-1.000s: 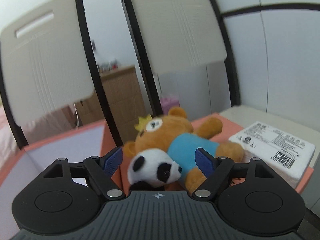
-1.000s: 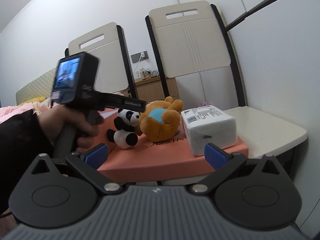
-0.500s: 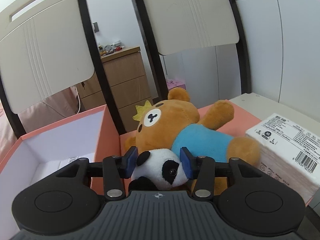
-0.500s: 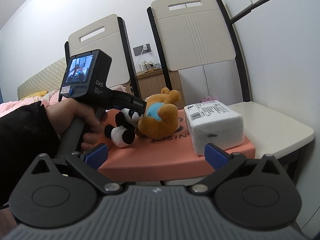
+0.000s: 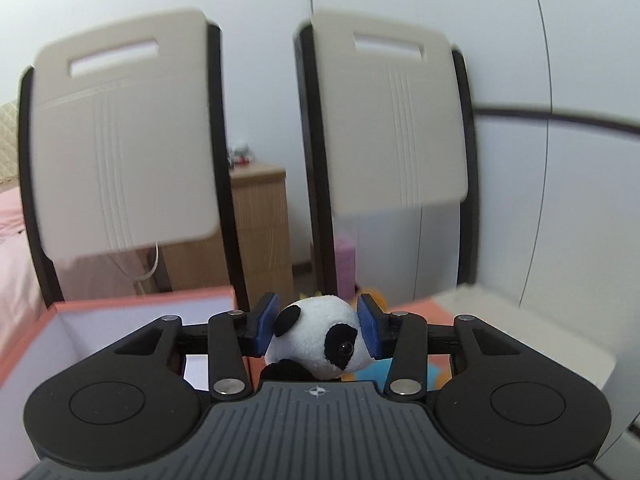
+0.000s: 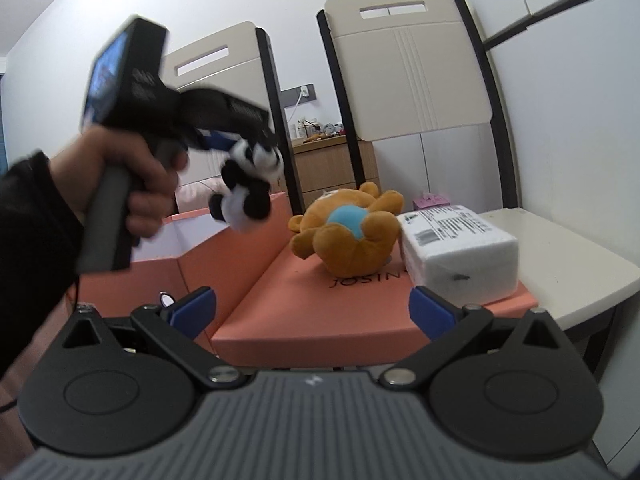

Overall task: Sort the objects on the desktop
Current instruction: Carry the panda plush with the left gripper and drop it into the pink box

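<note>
I'm holding the panda plush by the head in my left gripper; both blue pads are pressing into its cheeks and the fur is bulging out around them. In the right wrist view the panda is hanging in the air under the left gripper, above the open orange box, clear of the lid. Body and legs are dangling loose, so it's soft, light and floppy. A head grip is fine for a short carry, but the stuffing is compressing, so it could squirm out if I'm swinging fast. That view is motion-blurred, so I can't tell exactly how deep the pads are seated.

My right gripper is standing wide open with nothing in it, pointing at the flat orange lid. On it the bear plush is lying on its back, touching the wrapped tissue pack. The bear looks soft too; I'd be pinching the torso or a limb. The pack is squashy with slick wrap, so I'm taking it across the short sides.
</note>
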Demonstrator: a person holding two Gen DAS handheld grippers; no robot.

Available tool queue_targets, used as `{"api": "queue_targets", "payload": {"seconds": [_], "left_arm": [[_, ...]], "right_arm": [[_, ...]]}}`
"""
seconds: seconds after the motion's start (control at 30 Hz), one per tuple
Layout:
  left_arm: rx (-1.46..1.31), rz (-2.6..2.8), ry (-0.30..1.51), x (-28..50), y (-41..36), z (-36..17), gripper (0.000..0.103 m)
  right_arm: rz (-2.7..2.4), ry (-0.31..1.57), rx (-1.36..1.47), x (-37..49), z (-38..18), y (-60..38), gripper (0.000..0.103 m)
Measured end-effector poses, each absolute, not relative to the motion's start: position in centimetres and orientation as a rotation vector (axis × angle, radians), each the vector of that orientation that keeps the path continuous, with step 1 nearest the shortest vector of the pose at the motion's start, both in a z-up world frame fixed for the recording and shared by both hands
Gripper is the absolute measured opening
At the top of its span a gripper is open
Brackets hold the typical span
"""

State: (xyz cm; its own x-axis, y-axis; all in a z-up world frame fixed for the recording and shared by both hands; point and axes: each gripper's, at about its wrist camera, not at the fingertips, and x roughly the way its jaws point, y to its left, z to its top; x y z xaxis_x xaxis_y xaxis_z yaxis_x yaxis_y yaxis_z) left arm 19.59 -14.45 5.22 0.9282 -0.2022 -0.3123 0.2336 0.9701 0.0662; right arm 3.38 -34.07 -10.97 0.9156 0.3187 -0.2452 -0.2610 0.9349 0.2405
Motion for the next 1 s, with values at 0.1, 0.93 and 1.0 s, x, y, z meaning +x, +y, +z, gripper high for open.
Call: {"api": "queue_targets", "payload": {"seconds": [0.1, 0.93, 1.0], "left_arm": [[0.105, -0.191, 0.263, 18.8, -12.5, 7.1, 0.048], [-0.054, -0.008, 0.440, 18.2, 0.3, -2.5, 0.049], [-0.052, -0.009, 0.451, 18.0, 0.4, -3.2, 0.050]], "right_arm": [[0.307, 0.284, 0.208, 3.5, -10.8, -33.5, 0.103], [0.331, 0.293, 0.196, 2.5, -11.9, -30.1, 0.103], [0.322, 0.285, 0.197, 2.4, -11.8, -30.4, 0.103]]}}
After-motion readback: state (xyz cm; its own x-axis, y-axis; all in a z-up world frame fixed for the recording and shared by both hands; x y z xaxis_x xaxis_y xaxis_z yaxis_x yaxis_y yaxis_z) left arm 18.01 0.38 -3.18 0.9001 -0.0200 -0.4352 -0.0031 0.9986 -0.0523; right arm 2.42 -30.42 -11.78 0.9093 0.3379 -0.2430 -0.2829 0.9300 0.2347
